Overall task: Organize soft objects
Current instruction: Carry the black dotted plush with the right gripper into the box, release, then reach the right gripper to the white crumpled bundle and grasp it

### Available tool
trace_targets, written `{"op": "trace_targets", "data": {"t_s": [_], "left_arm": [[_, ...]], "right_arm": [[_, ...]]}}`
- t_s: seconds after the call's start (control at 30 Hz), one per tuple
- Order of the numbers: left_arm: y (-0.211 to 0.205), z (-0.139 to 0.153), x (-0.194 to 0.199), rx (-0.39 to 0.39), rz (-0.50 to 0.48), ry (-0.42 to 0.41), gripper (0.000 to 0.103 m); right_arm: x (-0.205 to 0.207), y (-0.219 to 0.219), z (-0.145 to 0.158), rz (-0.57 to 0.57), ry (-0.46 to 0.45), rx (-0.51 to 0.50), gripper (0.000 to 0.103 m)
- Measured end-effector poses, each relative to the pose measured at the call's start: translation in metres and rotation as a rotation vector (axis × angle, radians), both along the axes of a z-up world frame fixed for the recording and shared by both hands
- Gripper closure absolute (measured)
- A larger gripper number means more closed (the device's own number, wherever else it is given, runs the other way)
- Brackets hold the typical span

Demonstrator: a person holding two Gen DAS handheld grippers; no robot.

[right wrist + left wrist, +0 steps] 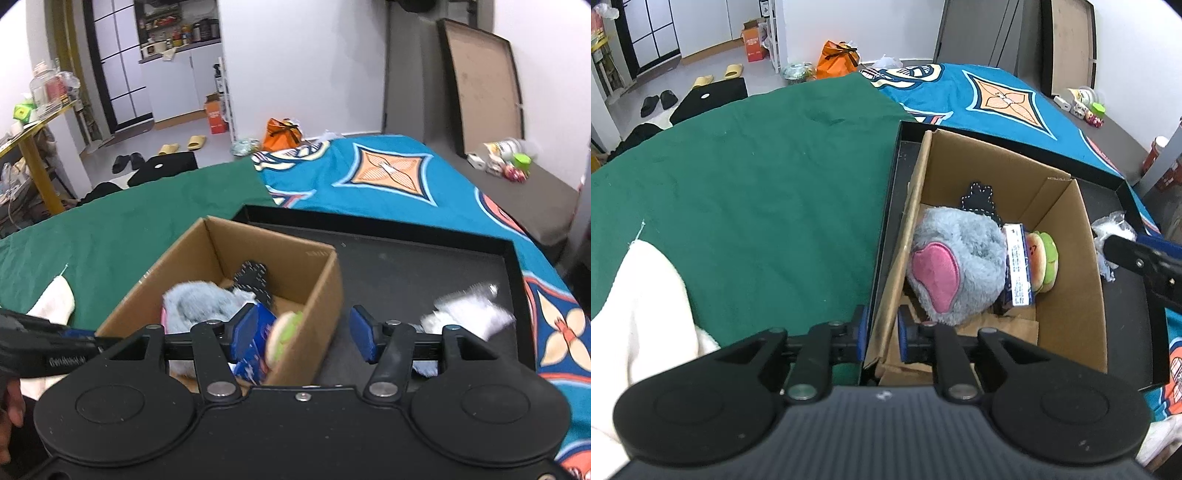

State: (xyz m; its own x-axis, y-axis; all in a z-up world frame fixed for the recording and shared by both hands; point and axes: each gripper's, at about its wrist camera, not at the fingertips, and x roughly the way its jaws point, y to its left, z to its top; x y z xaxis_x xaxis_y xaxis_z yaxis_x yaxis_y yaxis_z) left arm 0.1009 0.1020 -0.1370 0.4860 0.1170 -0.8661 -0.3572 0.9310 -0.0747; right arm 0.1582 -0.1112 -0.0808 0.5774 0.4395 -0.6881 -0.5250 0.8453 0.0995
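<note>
A cardboard box (1067, 236) (207, 258) stands in a black tray (1126, 206) (424, 254). It holds a grey plush with a pink ear (956, 266) (195, 302), a burger plush (1043, 260) (284, 338), a blue and white packet (1019, 269) (256, 339) and a dark stitched item (979, 197) (253, 278). My left gripper (882, 338) straddles the box's left wall, its jaws close around the cardboard. My right gripper (304, 334) is open and empty over the box's near right corner. A white and grey soft item (465, 314) (1113, 230) lies in the tray.
A green cloth (746, 192) (122, 236) and a teal patterned blanket (990, 99) (388, 177) cover the surface. A white cloth (646, 306) (55, 302) lies at the left. Bottles and small items (506, 158) stand at the far right.
</note>
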Motion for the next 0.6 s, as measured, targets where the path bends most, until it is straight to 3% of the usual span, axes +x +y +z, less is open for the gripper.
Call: {"op": "trace_targets", "data": {"t_s": [0.33,0.6], "left_arm": [[-0.011,0.005,0.002,0.068,-0.022,0.015,0.057],[-0.022,0.009,0.006,0.128,-0.046,0.028,0.053]], "right_arm": [[-0.003,-0.036,-0.012,-0.075,0.027,0.023,0.042],[-0.001,-0.058,-0.02,-0.115,0.046,0.048,0.039]]}}
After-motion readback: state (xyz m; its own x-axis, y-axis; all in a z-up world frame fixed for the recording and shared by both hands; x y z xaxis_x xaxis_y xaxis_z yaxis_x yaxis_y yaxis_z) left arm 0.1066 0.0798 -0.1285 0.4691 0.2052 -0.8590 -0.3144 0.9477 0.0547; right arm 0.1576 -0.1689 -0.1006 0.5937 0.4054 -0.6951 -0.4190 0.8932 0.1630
